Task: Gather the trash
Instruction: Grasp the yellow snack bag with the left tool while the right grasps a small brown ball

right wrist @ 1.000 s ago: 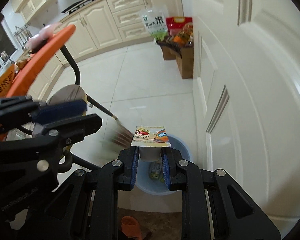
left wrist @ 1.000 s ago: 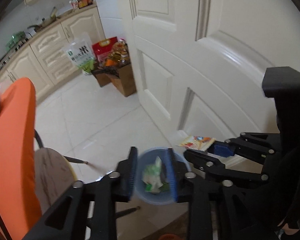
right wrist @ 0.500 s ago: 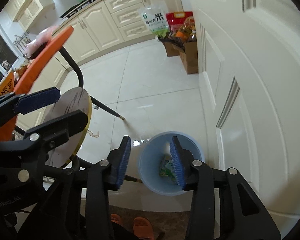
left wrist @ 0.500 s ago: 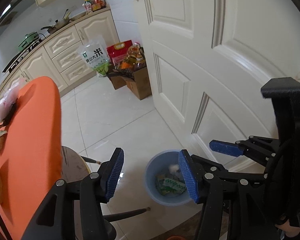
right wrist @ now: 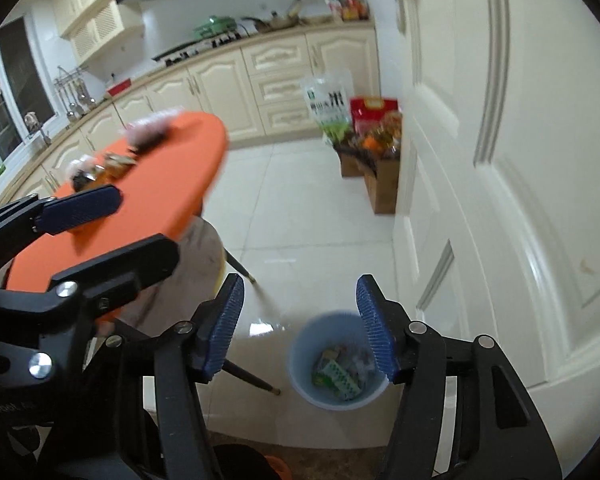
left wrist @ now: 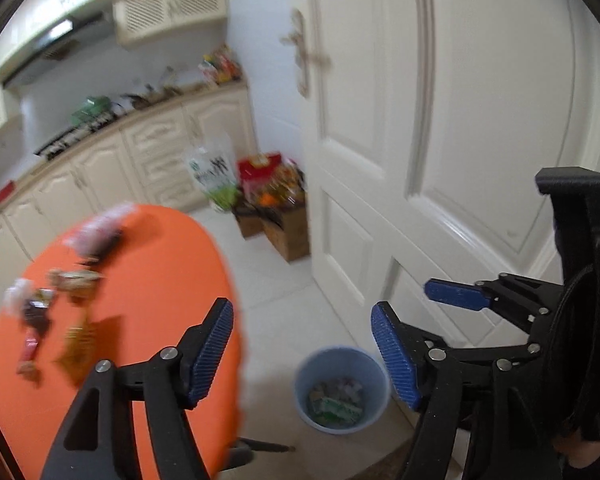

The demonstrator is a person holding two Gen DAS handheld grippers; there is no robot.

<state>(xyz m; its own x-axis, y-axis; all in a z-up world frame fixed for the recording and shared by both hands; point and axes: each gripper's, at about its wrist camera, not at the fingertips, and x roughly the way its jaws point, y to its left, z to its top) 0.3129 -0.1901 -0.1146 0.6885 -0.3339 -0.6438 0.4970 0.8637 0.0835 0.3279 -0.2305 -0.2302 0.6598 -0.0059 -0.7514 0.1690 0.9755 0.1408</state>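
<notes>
A light blue trash bin [left wrist: 342,388] stands on the floor by the white door and holds several wrappers; it also shows in the right wrist view [right wrist: 338,364]. My left gripper [left wrist: 302,354] is open and empty, high above the bin. My right gripper [right wrist: 300,324] is open and empty, also above the bin. The right gripper's blue fingers [left wrist: 454,294] show at the right of the left wrist view. Several wrappers [left wrist: 36,308] lie blurred on the orange table [left wrist: 140,280], also seen in the right wrist view [right wrist: 104,164].
A white door [left wrist: 440,120] stands close on the right. Cardboard boxes with bags [right wrist: 364,152] sit on the floor by the cabinets [right wrist: 260,76]. A round stool [right wrist: 204,248] stands under the orange table [right wrist: 160,196]. White tile floor [right wrist: 308,216] lies between.
Both grippers opened wider and rose away from the bin, tilting up toward the table. The carton the right gripper held a second ago is gone from its jaws.
</notes>
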